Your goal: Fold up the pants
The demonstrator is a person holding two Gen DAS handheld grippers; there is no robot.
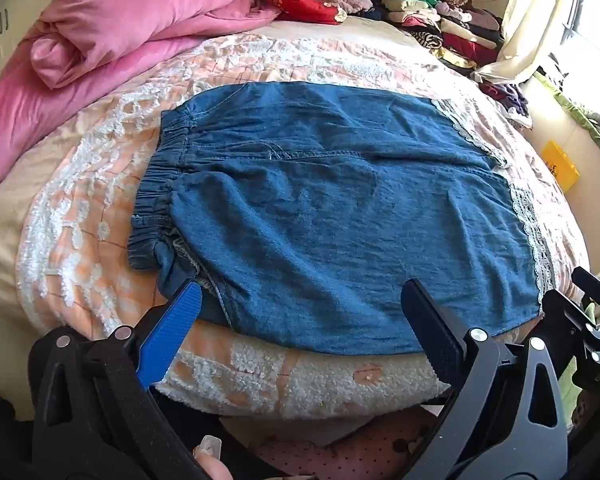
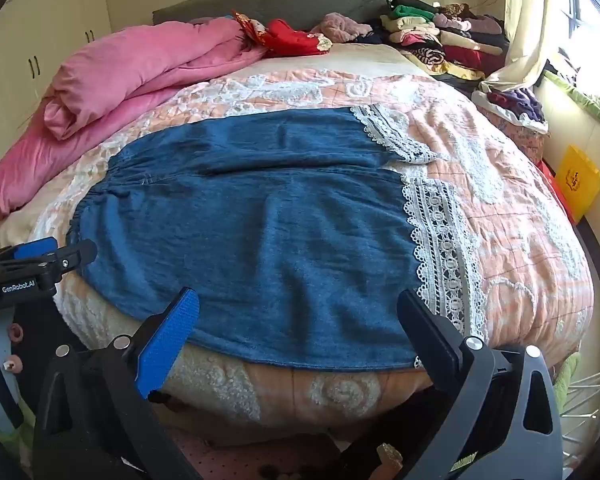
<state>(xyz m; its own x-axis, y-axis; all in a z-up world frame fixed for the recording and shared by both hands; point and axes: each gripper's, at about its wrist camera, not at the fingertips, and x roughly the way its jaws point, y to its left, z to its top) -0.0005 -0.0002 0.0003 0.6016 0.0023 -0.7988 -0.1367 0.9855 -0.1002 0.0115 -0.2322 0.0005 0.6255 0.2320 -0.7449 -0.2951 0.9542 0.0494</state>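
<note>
Blue denim pants [image 1: 332, 216] [image 2: 260, 232] with white lace hems lie flat across the bed, elastic waistband to the left, lace cuffs to the right. The two legs lie side by side, one beyond the other. My left gripper [image 1: 302, 292] hovers open over the near edge close to the waistband end, nothing between its fingers. Over the near edge by the lace cuff [image 2: 440, 248] my right gripper [image 2: 300, 300] hangs open and holds nothing. The left gripper's body [image 2: 32, 268] shows at the left edge of the right wrist view.
A peach quilt [image 1: 80, 208] [image 2: 520, 220] with white fluffy patterns covers the bed. A rolled pink blanket [image 1: 112, 36] [image 2: 132, 68] lies at the far left. Stacks of folded clothes [image 1: 440, 20] [image 2: 440, 36] sit at the far right corner. A yellow box [image 2: 580, 180] stands by the wall.
</note>
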